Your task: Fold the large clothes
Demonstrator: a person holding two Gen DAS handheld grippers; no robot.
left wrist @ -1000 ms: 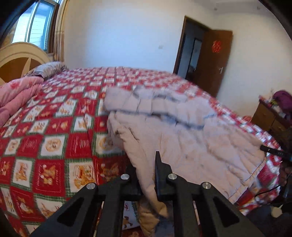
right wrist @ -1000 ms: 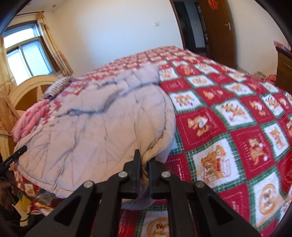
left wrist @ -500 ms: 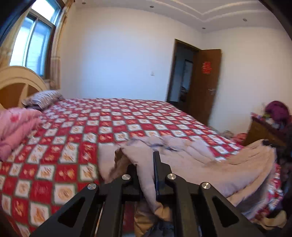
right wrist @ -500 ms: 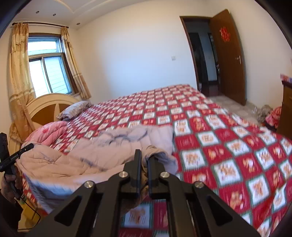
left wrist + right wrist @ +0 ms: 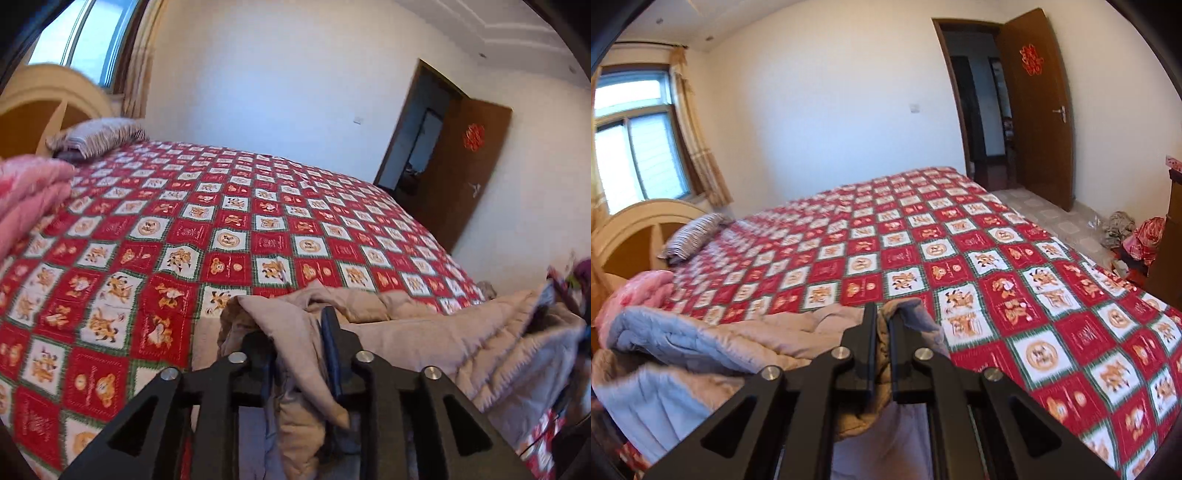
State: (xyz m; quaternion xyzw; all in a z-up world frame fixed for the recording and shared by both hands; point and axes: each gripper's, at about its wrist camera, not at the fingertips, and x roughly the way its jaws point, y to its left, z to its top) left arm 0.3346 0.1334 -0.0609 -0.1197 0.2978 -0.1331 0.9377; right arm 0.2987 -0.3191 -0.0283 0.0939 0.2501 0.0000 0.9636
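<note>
A large beige quilted coat (image 5: pixel 424 332) is bunched at the near edge of the bed. My left gripper (image 5: pixel 295 332) is shut on one corner of it, and fabric hangs down between the fingers. My right gripper (image 5: pixel 882 325) is shut on another corner of the coat (image 5: pixel 713 343), which stretches off to the left in that view. Both corners are lifted above the red patterned bedspread (image 5: pixel 221 236), also in the right wrist view (image 5: pixel 997 280).
A pink folded quilt (image 5: pixel 29 195) and a striped pillow (image 5: pixel 96 136) lie by the wooden headboard (image 5: pixel 631 229). An open brown door (image 5: pixel 1038 107) is at the back right. Clothes lie on the floor (image 5: pixel 1134 236) beside a dresser.
Both grippers have lifted and pulled the coat back toward the near edge of the bed. It lay spread flat a second ago and now is gathered and raised.
</note>
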